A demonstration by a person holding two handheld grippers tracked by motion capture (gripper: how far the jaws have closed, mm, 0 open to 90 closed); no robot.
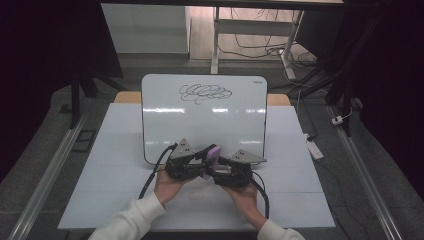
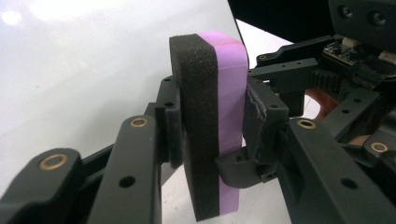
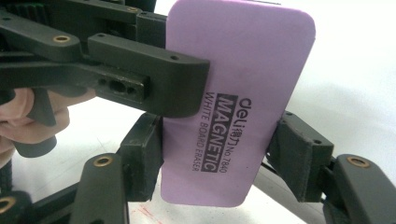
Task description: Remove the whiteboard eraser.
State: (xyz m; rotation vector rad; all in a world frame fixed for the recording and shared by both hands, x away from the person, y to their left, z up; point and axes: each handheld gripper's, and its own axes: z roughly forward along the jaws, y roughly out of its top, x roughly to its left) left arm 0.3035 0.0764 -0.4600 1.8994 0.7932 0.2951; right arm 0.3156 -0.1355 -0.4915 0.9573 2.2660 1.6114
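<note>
We see the purple, black-foam-backed whiteboard eraser (image 2: 212, 126) at the whiteboard's (image 1: 200, 120) near edge, clamped by both the left gripper (image 2: 211, 126) and right gripper (image 3: 217, 149).

A white table (image 1: 125, 200) stands on grey floor (image 1: 45, 125), with a desk frame (image 1: 216, 45) and cables (image 1: 260, 50) behind.

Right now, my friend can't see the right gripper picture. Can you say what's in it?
A purple whiteboard eraser, printed "deli MAGNETIC WHITE BOARD ERASER", sits between the jaws of the right hand-held gripper. The left hand-held gripper reaches in from the left and covers part of its face, over a whiteboard.
</note>
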